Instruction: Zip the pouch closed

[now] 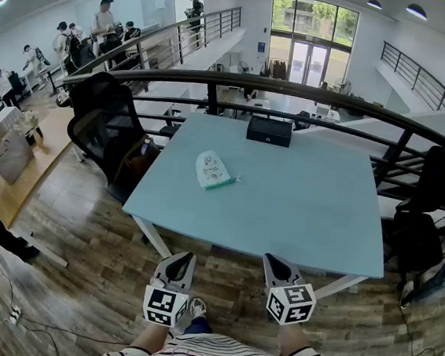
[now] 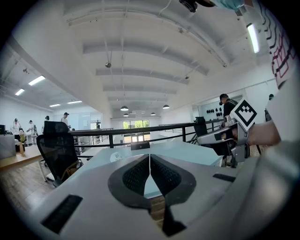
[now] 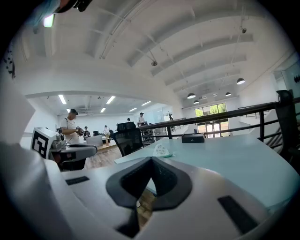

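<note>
A small white pouch (image 1: 213,170) with a green zip edge lies flat on the light blue table (image 1: 299,205), left of its middle. The same pouch (image 3: 162,150) shows far ahead in the right gripper view and the pouch (image 2: 118,156) is a pale spot in the left gripper view. Both grippers hang in front of the table's near edge, well short of the pouch. My left gripper (image 1: 184,261) is shut with nothing in it, jaws meeting in a thin line. My right gripper (image 1: 277,264) is shut and empty too.
A black box (image 1: 269,131) sits at the table's far edge. A black rail (image 1: 295,90) curves behind the table. A black office chair (image 1: 105,125) stands at the table's left, another chair (image 1: 430,195) at the right. Several people stand at desks far left.
</note>
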`<state>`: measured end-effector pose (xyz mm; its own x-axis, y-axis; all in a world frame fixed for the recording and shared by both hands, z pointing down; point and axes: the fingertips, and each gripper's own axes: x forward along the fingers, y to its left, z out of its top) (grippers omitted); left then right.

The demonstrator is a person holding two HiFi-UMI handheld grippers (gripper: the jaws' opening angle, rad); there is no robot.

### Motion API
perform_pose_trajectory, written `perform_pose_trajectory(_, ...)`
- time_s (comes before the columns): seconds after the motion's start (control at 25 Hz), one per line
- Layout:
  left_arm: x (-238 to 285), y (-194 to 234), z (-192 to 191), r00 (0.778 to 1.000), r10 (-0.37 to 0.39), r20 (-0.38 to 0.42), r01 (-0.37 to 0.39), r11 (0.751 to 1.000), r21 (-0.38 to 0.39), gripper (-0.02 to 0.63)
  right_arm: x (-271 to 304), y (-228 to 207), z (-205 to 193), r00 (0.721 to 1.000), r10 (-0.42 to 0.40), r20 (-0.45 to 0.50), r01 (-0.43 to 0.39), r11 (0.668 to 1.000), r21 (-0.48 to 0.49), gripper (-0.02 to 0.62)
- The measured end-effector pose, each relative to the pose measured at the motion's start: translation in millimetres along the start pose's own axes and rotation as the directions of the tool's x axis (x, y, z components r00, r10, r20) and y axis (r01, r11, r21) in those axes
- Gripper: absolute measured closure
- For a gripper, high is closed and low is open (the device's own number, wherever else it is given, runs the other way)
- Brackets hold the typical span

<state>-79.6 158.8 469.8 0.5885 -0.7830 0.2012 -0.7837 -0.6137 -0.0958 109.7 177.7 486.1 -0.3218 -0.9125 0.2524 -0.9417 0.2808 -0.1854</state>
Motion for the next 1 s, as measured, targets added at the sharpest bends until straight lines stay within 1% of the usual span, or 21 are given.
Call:
perform_pose_trajectory(0.12,7.2,4.4,-0.8,1.000,-0.001,0.002,0.001,1.000,-0.007,0.580,8.4,-3.5,1.3,1.000,0.008,0.003,-0.008,1.000,0.022,0.569)
perform_pose_trajectory(0.28,14.2,14.7,-3.1,1.000,-0.016,0.002,0.016,1.000,-0.013,0.580,23.8,-2.7,7.0,0.999,0.022,0.043,-0.026,0.996,0.086,0.566)
perform_pose_trajectory(0.4,22.7,26.4,0.0,0.999,-0.036,0.009,0.036,0.999,-0.018,0.580,41.9,0.6,12.7,0.999,0.030,0.042,-0.034,0.996,0.088,0.565)
perform_pose_trajectory(0.52,36.1,38.5,1.4,0.997,-0.076,0.011,0.076,0.997,-0.027,0.578,61.2,2.0,18.8,0.998,0.029,0.049,-0.034,0.995,0.097,0.559)
perform_pose_trajectory(0.56,41.1,43.2,1.6,0.996,-0.090,0.010,0.090,0.996,-0.027,0.578,68.6,2.7,20.3,0.998,0.029,0.050,-0.034,0.994,0.102,0.540)
perform_pose_trajectory(0.64,51.8,53.8,2.2,0.993,-0.115,0.007,0.116,0.993,-0.026,0.578,85.5,3.8,22.8,0.999,0.030,0.045,-0.035,0.993,0.110,0.440)
perform_pose_trajectory(0.68,57.5,59.9,2.9,0.992,-0.127,0.006,0.127,0.992,-0.028,0.575,94.2,4.2,24.4,0.999,0.027,0.040,-0.031,0.993,0.112,0.436)
perform_pose_trajectory(0.72,63.6,66.5,3.6,0.990,-0.139,0.004,0.139,0.990,-0.033,0.552,102.7,4.5,26.3,0.999,0.021,0.036,-0.025,0.993,0.114,0.436)
perform_pose_trajectory(0.76,70.1,73.2,4.4,0.988,-0.152,0.001,0.152,0.988,-0.040,0.479,110.9,4.5,28.6,0.999,0.014,0.033,-0.018,0.993,0.119,0.436)
perform_pose_trajectory(0.8,76.9,80.3,5.1,0.986,-0.165,-0.003,0.165,0.985,-0.046,0.421,118.9,4.4,31.0,0.999,0.007,0.031,-0.010,0.992,0.125,0.436)
perform_pose_trajectory(1.0,107.4,116.3,4.8,0.977,-0.212,-0.015,0.212,0.976,-0.043,0.408,158.0,1.9,39.1,0.999,-0.038,0.034,0.032,0.988,0.148,0.436)
